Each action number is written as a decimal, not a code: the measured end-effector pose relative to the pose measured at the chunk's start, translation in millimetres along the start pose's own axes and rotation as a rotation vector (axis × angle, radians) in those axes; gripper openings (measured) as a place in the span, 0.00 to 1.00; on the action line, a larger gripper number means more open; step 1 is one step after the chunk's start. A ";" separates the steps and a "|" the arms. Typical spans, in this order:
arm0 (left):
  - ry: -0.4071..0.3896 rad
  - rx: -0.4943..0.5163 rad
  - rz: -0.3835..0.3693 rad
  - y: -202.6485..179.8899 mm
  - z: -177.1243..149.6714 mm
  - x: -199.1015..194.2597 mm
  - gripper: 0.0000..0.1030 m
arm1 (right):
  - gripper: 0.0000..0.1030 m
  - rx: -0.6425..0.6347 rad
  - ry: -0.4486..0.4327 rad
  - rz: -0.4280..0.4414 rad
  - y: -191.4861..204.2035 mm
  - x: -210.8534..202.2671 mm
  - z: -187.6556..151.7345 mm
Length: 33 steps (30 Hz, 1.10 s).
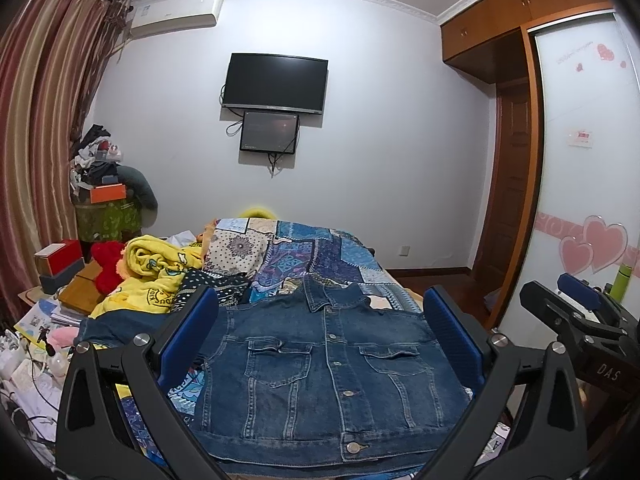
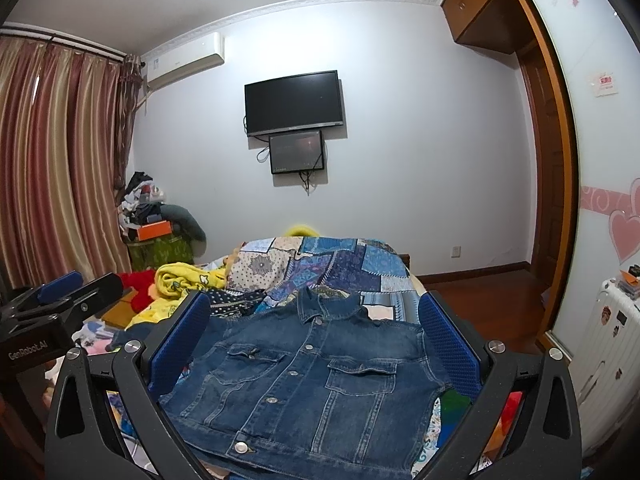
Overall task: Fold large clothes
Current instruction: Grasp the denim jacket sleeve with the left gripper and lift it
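Matt denim jacket [image 1: 320,364], glossy wooden wardrobe [image 1: 484,20]

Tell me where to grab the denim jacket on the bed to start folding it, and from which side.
Take the denim jacket at its two shoulder edges, left gripper from the left, right gripper from the right. It lies flat, buttoned, front up, collar away, so those outer edges are probably the easiest to pinch and fold inward.

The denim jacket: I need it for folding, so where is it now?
The denim jacket lies front up on the patchwork quilt, central in both wrist views, with yellow clothes to its left and both open hand-held grippers above it.
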<state>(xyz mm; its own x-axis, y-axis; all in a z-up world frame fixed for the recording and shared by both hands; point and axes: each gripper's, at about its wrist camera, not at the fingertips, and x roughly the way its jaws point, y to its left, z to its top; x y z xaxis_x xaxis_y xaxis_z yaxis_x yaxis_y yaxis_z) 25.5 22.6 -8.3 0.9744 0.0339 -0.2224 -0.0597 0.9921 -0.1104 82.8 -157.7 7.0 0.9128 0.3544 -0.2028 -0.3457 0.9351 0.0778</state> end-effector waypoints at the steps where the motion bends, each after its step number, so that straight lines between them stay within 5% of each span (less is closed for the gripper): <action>1: 0.004 -0.002 0.006 2.2 0.1 3.3 1.00 | 1.00 -0.001 0.005 0.002 0.3 2.5 -0.3; 9: 0.055 -0.039 0.054 32.3 0.0 40.0 1.00 | 1.00 -0.012 0.087 0.010 0.1 37.6 -5.4; 17: 0.178 -0.068 0.198 92.8 -16.9 108.9 1.00 | 1.00 -0.009 0.237 -0.014 -6.1 99.6 -22.2; 22: 0.288 -0.090 0.305 149.3 -45.4 154.0 1.00 | 1.00 0.003 0.370 -0.055 -14.1 143.9 -39.6; 33: 0.481 -0.322 0.374 298.4 -103.7 209.9 1.00 | 1.00 0.007 0.612 -0.170 -28.6 226.9 -70.0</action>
<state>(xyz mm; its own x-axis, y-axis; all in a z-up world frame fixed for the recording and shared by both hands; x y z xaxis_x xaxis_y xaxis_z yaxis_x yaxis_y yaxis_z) 189.7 313.3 -188.4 0.6759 0.2354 -0.6984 -0.5070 0.8363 -0.2088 284.6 -104.0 -109.6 0.6649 0.1389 -0.7339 -0.2033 0.9791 0.0012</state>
